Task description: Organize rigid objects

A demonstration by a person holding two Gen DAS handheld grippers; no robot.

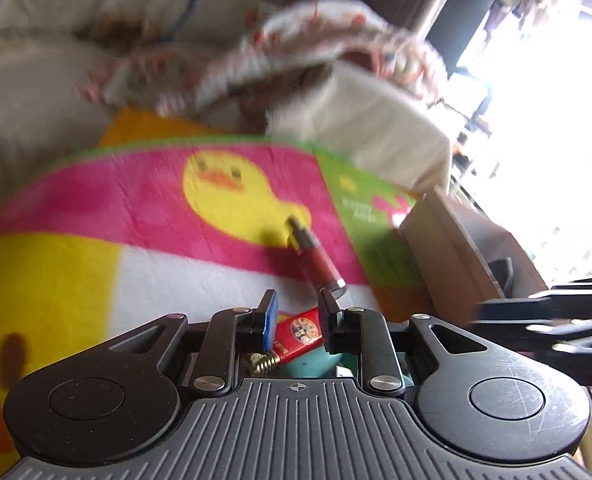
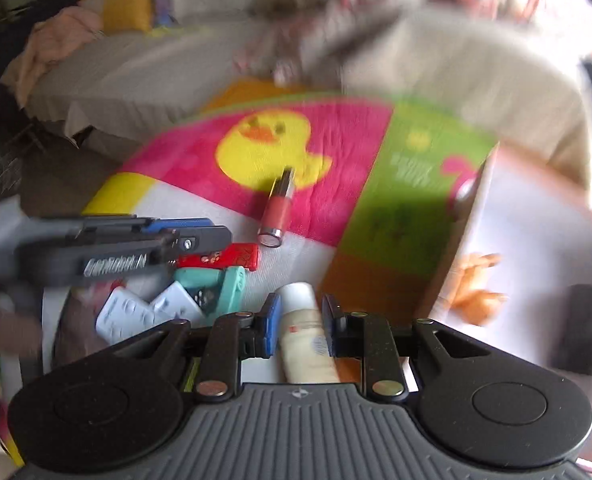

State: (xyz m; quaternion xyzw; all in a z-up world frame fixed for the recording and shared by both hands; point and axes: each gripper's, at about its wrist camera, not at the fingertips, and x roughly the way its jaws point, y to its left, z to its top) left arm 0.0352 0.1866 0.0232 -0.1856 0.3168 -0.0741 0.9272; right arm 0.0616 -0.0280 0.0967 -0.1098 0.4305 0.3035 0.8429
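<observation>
Right gripper (image 2: 299,330) is clasping the white bottle (image 2: 306,336) at lower centre, likely heading for the box (image 2: 516,240) at right; left gripper (image 1: 296,316) is hanging narrowly apart over the red packet (image 1: 300,334)

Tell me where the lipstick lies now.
In both views the lipstick lies on the duck blanket, its cap end on the yellow duck, just beyond the red box.

A lipstick tube (image 2: 276,210) lies on the blanket (image 2: 336,168), box (image 2: 536,240) rightward.
</observation>
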